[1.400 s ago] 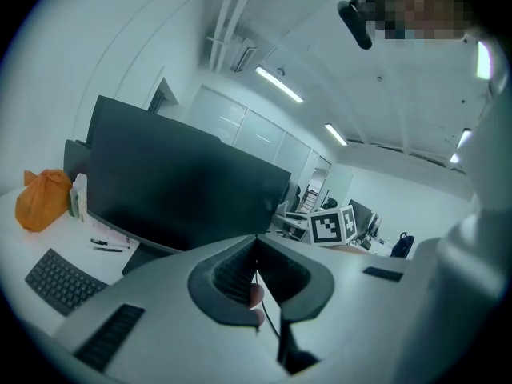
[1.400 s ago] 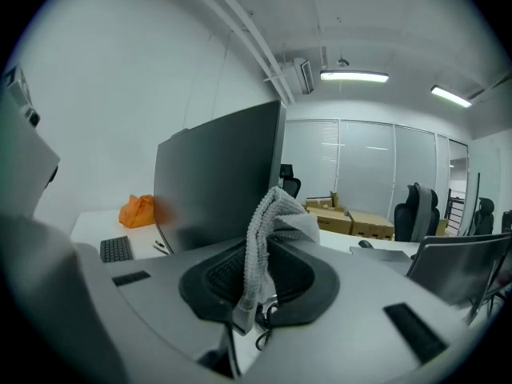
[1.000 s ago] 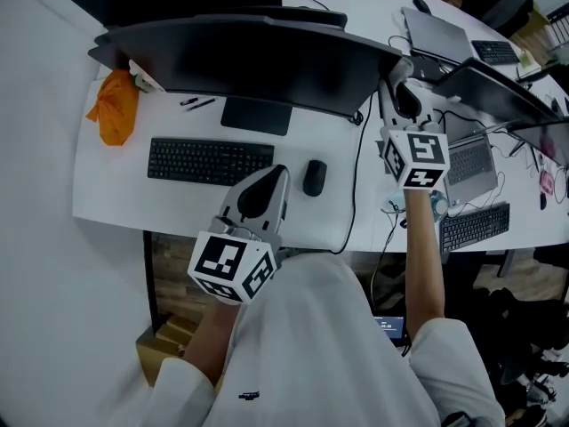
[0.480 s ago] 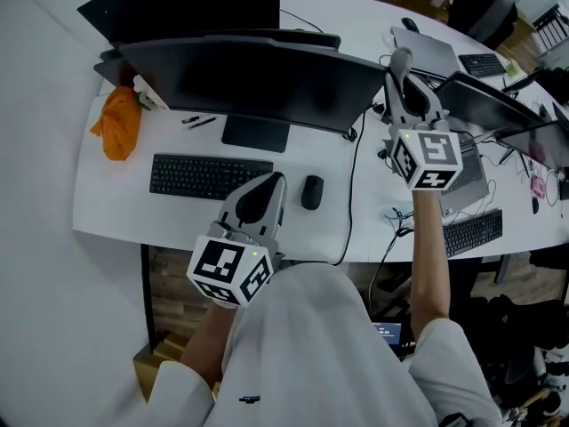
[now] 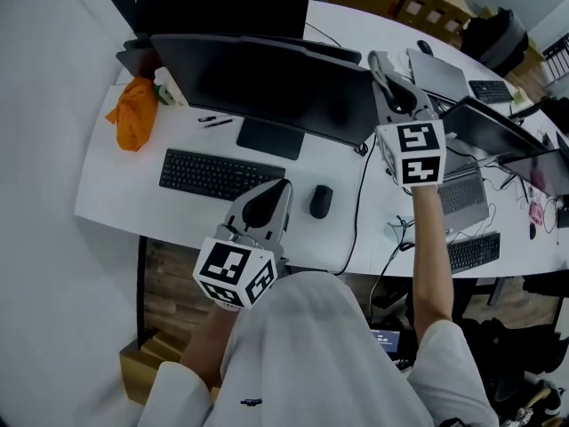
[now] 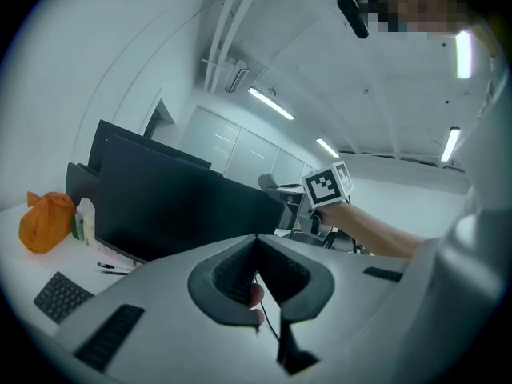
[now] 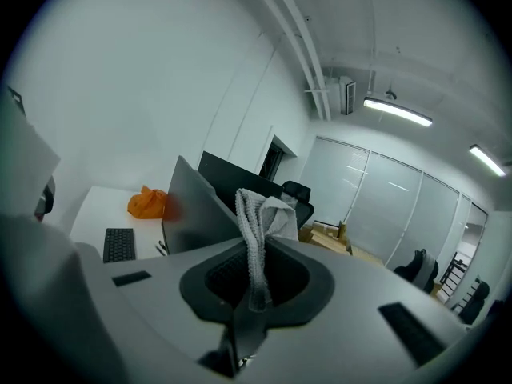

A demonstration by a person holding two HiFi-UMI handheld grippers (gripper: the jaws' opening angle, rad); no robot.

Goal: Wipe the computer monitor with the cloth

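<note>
Overhead, table: a white table (image 5: 107, 185) carries a wide dark monitor (image 5: 276, 83). A black keyboard (image 5: 220, 174) lies in front of it, with a black mouse (image 5: 321, 201) to the keyboard's right. An orange bag (image 5: 135, 112) sits by the monitor's left end.
Head view, left tongs: the left tongs (image 5: 283, 186) hang low over the table's near edge, and their tips point between the keyboard and the mouse, well apart from the monitor.
Head view, right tongs: the right tongs (image 5: 379, 59) are raised on an outstretched arm at the monitor's right end. Whether they touch the monitor cannot be told from above.
Left gripper view, tongs: the jaws are closed tip to tip, with nothing caught between them.
Left gripper view, surroundings: the monitor's dark screen fills the middle left, with the orange bag at its far end. The keyboard shows low at the left edge, and the other arm reaches in from the right behind the screen's end.
Right gripper view, cloth: a pale grey knitted cloth (image 7: 256, 210) is pinched between the closed jaws. Its loose end stands up past the tips.
Right gripper view, monitor: the monitor is seen nearly edge-on just left of the cloth. Contact between the two cannot be made out.
Right gripper view, background: the keyboard and the orange bag lie beyond, on the white table.
</note>
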